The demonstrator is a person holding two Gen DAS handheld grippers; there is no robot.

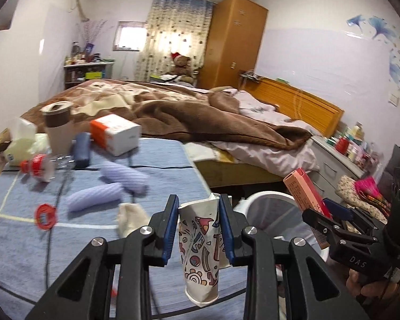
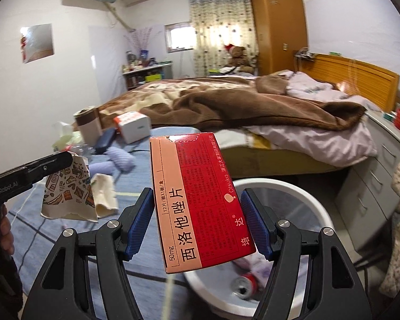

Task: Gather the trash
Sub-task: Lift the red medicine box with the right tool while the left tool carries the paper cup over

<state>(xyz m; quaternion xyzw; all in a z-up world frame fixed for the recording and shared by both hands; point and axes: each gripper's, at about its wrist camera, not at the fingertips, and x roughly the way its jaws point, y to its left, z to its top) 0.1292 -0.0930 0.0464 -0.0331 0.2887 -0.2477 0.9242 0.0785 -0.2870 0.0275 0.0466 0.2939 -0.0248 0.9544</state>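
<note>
Inside white bin (image 2: 317,208), a crushed can (image 2: 246,288) and paper.

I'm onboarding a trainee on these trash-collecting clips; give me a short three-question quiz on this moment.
1. True or false: the left tongs are shut on a flattened patterned paper cup.
2. What do the right tongs hold? A) a plastic bottle B) a red and pink medicine box C) a sock
3. Fill in: inside the white trash bin lies a crushed ____.

Key: 1 true; 2 B; 3 can. Still on the blue cloth: a plastic bottle with a red label, lying on its side.
</note>
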